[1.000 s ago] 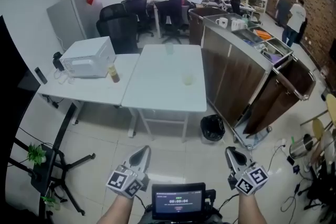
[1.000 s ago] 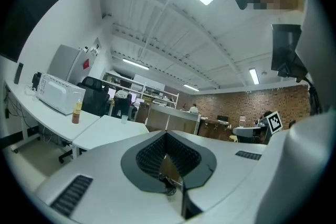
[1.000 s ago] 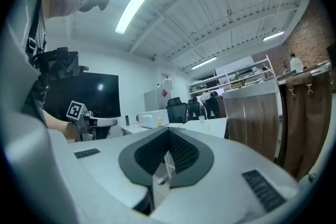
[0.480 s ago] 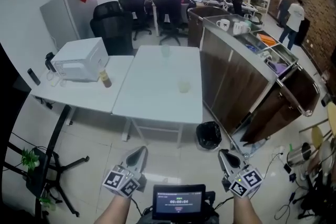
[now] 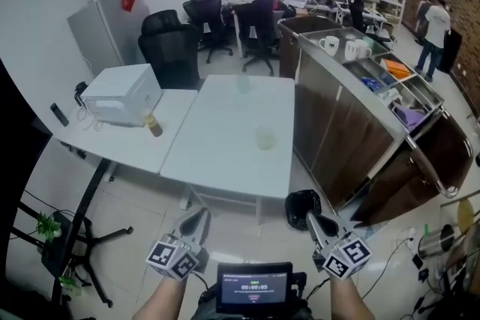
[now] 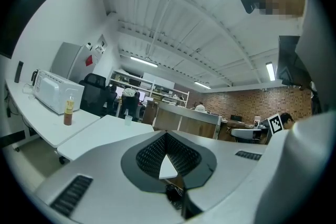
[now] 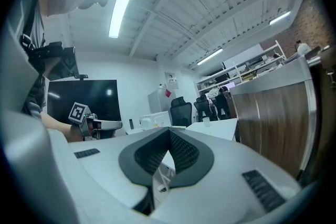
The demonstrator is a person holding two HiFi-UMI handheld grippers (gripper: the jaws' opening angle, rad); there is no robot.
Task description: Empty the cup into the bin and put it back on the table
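Two claws, left claw (image 5: 196, 222) and right claw (image 5: 314, 223), held low and closed, nothing gripped; reach judged not yet begun. Well ahead, translucent plastic cup (image 5: 264, 137) stood on white rectangular worktop (image 5: 217, 161). Nearby, black round bin (image 5: 303, 207) placed on floor (image 5: 142, 213) beside worktop corner, handy for emptying.

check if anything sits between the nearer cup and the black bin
Nothing visible does: the nearer cup stands alone on the white table, and the black bin sits on the floor just off the table's near right corner.
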